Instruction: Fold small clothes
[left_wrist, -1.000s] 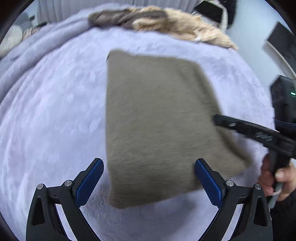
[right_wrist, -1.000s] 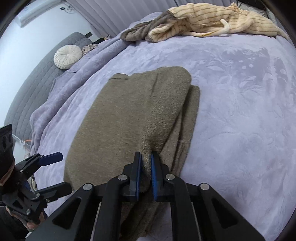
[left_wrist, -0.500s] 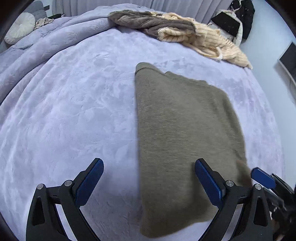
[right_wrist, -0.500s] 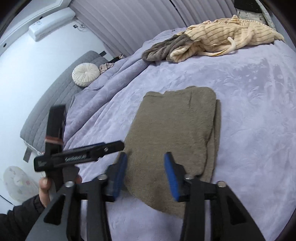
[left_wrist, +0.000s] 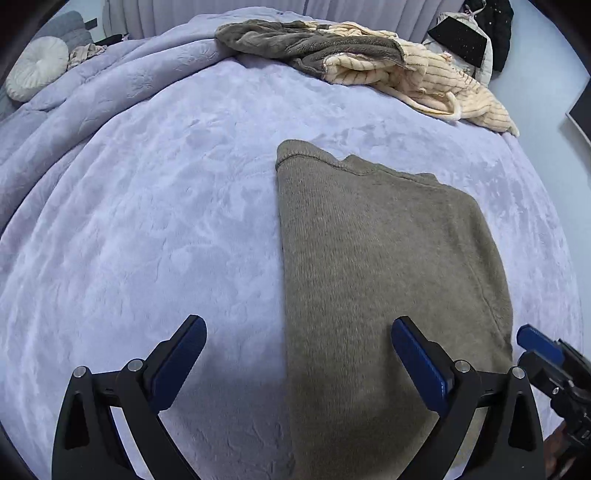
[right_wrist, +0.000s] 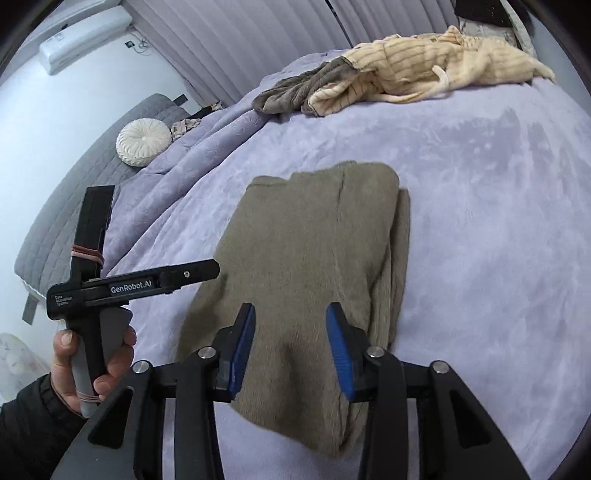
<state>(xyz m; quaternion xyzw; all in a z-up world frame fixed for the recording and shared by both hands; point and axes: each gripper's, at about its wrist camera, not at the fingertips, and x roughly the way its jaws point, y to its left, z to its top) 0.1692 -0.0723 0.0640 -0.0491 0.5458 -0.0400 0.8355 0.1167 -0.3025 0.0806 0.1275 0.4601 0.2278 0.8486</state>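
Left-wrist and right-wrist views of a bed during folding. An olive garment (left_wrist: 391, 273) lay folded into a long rectangle on the lilac blanket (left_wrist: 147, 221), its ribbed hem at the far end and a second layer showing along its right edge in the right-wrist view (right_wrist: 310, 266). The left gripper (left_wrist: 295, 363) hovered over the near end, its blue-padded fingers (left_wrist: 181, 354) spread wide; the garment's left edge ran between them, and neither pad touched the cloth. The right gripper (right_wrist: 291, 347) hovered over the near end of the same garment with fingers (right_wrist: 242, 343) parted and nothing between them but air. In the right-wrist view the left gripper (right_wrist: 207, 271) appeared side-on at left, held by the left hand (right_wrist: 92, 365) around its grey handle. At the far side of the bed lay a heap of a grey-brown garment (left_wrist: 306, 44) and a cream striped garment (left_wrist: 436, 81), touching one another and well apart from the folded one. A round white cushion (right_wrist: 144, 142) rested by the grey headboard (right_wrist: 74, 206)
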